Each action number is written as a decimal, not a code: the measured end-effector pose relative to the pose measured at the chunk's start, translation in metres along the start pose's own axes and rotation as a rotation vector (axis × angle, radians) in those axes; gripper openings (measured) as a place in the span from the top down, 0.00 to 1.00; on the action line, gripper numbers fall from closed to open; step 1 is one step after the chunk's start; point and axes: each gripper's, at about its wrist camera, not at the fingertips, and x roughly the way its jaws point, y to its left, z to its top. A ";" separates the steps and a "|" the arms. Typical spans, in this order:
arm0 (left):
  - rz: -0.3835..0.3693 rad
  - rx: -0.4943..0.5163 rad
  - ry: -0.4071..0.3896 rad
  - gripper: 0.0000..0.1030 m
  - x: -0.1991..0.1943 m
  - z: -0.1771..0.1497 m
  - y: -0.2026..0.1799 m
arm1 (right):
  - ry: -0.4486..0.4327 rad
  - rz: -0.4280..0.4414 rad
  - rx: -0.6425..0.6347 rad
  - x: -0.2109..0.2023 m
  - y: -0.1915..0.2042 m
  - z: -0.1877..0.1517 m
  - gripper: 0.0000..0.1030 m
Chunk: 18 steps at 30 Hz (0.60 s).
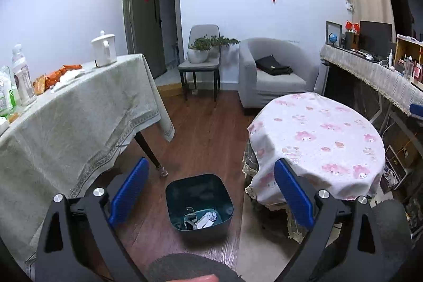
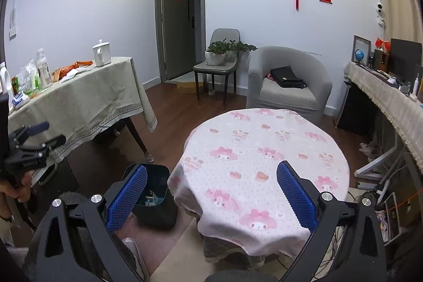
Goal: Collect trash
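- The left gripper (image 1: 208, 192) hangs over the floor with its blue-padded jaws spread wide and nothing between them.
- Right under it stands a dark trash bin (image 1: 199, 202) on the wooden floor, between the two tables; crumpled white paper and wrappers (image 1: 202, 220) lie at its bottom.
- The right gripper (image 2: 211, 193) is likewise wide apart and empty, held above the near edge of a round table (image 2: 264, 149) draped in a pink-patterned cloth, the bin just to its left.
- Farther left, a long table (image 1: 79, 110) under a grey-green cloth carries orange snack packets (image 1: 56, 75), white crumpled tissues (image 1: 70, 75), a plastic bottle (image 1: 22, 75) and a white kettle (image 1: 103, 49).
- Against the far wall sit a grey armchair (image 1: 275, 70) with a black bag (image 1: 273, 65) on its seat, and a chair (image 1: 201, 54) bearing potted plants (image 1: 202, 49).
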 end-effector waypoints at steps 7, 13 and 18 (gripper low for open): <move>0.016 -0.008 -0.038 0.06 -0.010 -0.003 -0.001 | -0.025 0.046 0.001 -0.007 0.003 -0.011 0.04; 0.034 0.007 -0.036 0.06 -0.008 -0.008 -0.006 | -0.031 0.063 -0.051 -0.006 0.011 -0.014 0.04; 0.020 -0.003 0.002 0.06 0.001 -0.017 -0.007 | -0.016 0.073 -0.048 -0.002 0.010 -0.015 0.04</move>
